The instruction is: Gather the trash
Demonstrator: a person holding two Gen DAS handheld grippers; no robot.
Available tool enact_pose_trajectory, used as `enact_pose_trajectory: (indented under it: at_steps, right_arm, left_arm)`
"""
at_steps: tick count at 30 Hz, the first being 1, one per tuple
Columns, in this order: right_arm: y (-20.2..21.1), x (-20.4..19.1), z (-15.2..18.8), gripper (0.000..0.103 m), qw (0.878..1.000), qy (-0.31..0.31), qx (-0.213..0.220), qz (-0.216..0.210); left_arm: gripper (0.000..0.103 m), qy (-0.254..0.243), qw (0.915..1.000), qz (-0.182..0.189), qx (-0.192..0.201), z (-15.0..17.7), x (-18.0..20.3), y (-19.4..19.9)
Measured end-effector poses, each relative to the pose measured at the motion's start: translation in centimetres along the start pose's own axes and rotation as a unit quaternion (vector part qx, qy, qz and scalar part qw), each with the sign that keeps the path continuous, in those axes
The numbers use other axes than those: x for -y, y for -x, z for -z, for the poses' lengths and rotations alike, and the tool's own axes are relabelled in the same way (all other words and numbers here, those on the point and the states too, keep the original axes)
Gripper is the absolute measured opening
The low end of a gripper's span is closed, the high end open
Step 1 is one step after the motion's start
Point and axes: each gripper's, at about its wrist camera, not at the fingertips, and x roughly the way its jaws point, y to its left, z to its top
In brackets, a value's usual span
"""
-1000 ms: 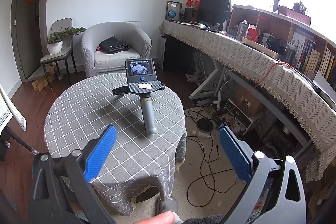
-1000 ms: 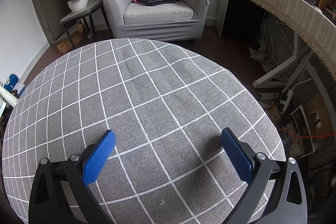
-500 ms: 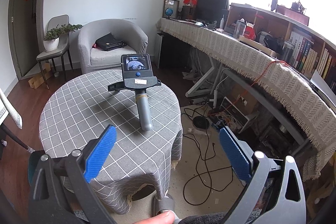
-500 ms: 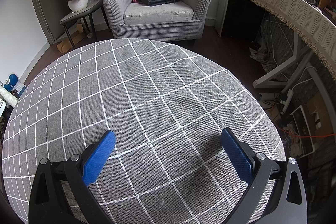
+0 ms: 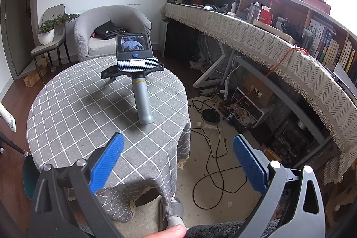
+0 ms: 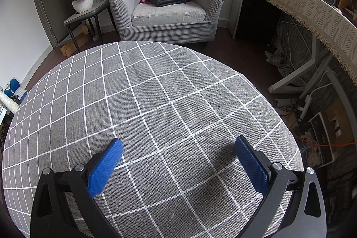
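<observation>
Since the earlier frames the left gripper [image 5: 177, 158] had drawn back and higher, so the round checked table [image 5: 73, 104] sat smaller at centre-left, while the right gripper [image 5: 136, 73] lay unmoved on the cloth, its own view unchanged. Both had fingers spread wide and held nothing. No trash showed on the table or anywhere in view, so the sensible move was probably a slow sweep toward the cluttered floor [image 5: 207, 148] at lower right, to find some.

The left tongs [image 5: 177, 148] hang spread wide and empty above the near edge of the round grey checked-cloth surface [image 5: 73, 108]; the grey-handled right tongs [image 5: 135, 69] lie on it beyond.
</observation>
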Motion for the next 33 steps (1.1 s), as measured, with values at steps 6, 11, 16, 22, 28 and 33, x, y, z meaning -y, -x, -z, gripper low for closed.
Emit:
enact_pose_trajectory:
  at_steps: [6,11,16,22,28,33]
  right_arm:
    - [0.0,0.0,0.0,0.101,1.000,0.000,0.000,0.000]
    - [0.1,0.0,0.0,0.101,1.000,0.000,0.000,0.000]
    - [0.0,0.0,0.0,0.101,1.000,0.000,0.000,0.000]
    - [0.0,0.0,0.0,0.101,1.000,0.000,0.000,0.000]
    - [0.0,0.0,0.0,0.101,1.000,0.000,0.000,0.000]
    - [-0.1,0.0,0.0,0.101,1.000,0.000,0.000,0.000]
  left_arm:
    - [0.100,-0.005,0.9998,-0.012,-0.016,0.3,-0.1,-1.8]
    - [0.100,-0.011,0.9993,-0.023,-0.029,0.5,0.1,-3.2]
    - [0.100,-0.016,0.9988,-0.026,-0.039,0.8,0.3,-4.3]
    - [0.100,-0.019,0.9983,-0.029,-0.047,0.9,0.6,-5.2]
    - [0.100,-0.023,0.9981,-0.028,-0.050,0.9,1.0,-5.7]
    - [0.100,-0.026,0.9977,-0.028,-0.056,1.2,1.2,-6.1]
